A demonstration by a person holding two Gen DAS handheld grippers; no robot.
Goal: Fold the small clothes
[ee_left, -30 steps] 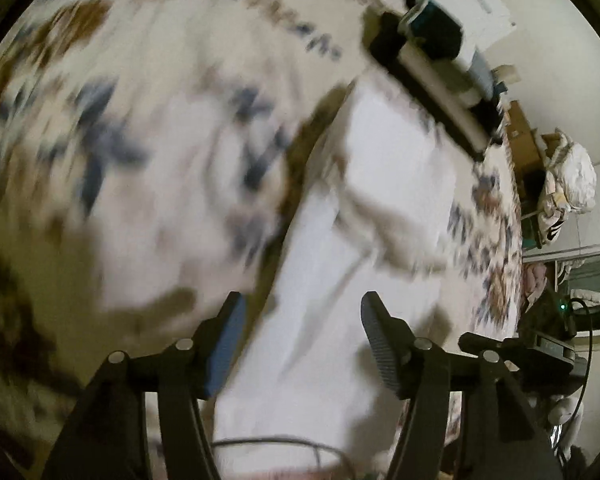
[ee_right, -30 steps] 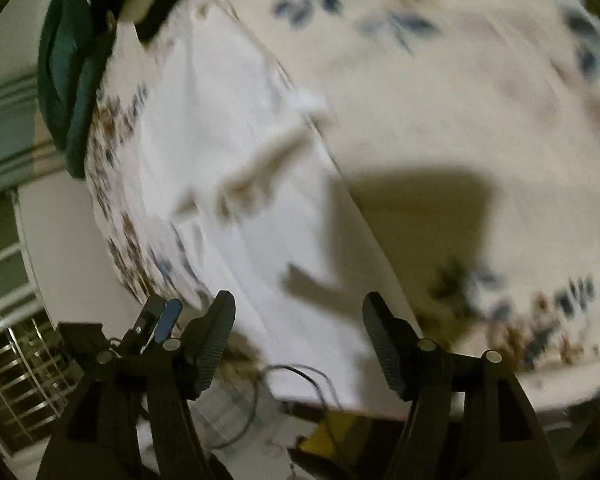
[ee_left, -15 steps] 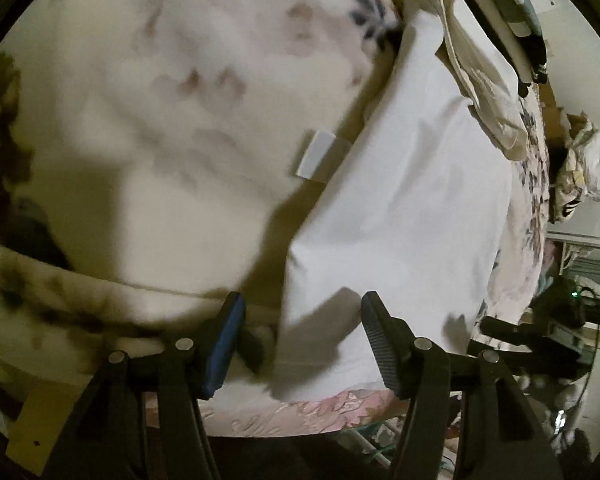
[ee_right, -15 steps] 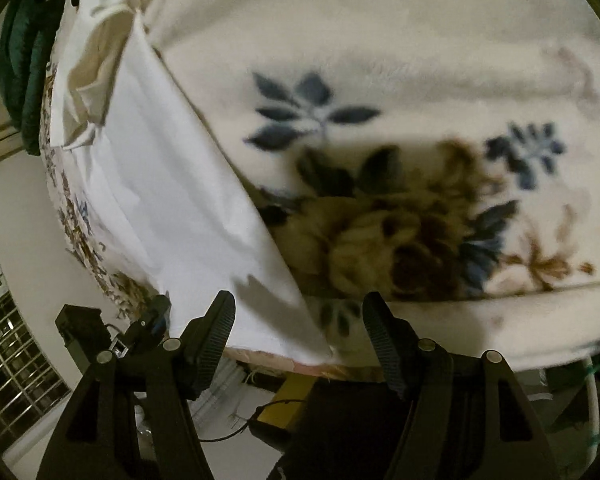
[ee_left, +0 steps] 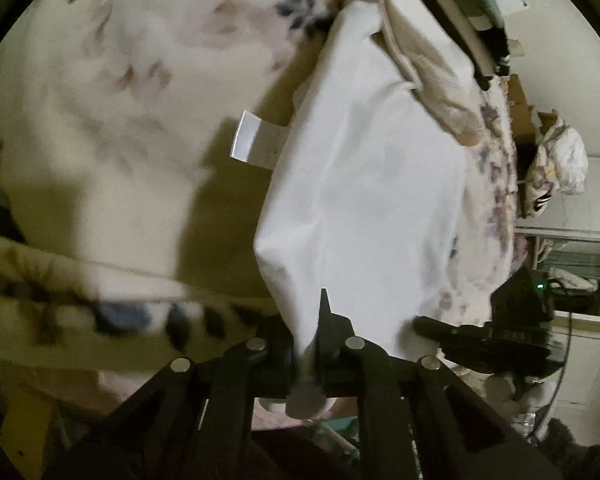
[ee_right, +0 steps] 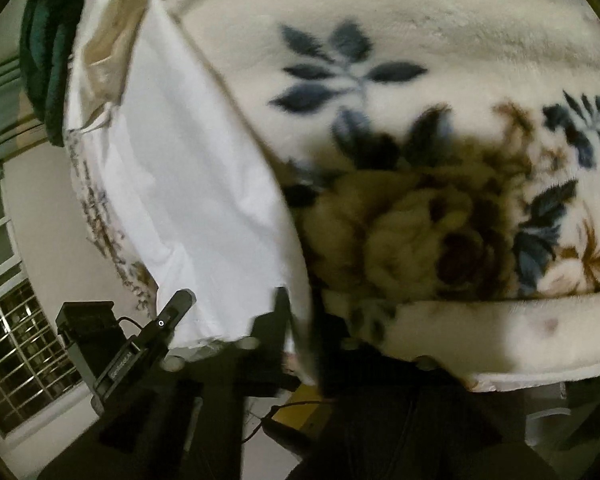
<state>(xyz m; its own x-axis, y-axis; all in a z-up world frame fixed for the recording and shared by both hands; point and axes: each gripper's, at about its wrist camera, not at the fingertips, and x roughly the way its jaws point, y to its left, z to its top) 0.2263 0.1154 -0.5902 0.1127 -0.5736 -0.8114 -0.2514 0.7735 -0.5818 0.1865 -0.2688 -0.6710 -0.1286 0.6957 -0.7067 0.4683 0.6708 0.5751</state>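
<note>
A: Left gripper (ee_left: 309, 336): jaws just closed, clamped on the near corner of the white garment (ee_left: 364, 200), cloth bunched between the pads.

B: Right gripper (ee_right: 296, 320)?

A: Same, just closed, pinching the garment's other near corner. Bit blurred, but fabric runs between the fingers.

B: Where's the garment?

A: Spread on the floral blanket (ee_right: 420, 60), near hem at the blanket's front edge. White tag (ee_left: 256, 140) sticks out from the garment's side onto the blanket.

B: Anything else?

A: Beige cloth (ee_left: 428, 72) at the garment's far end, overlapping it. Dark green fabric (ee_right: 44, 48) beyond that.
</note>
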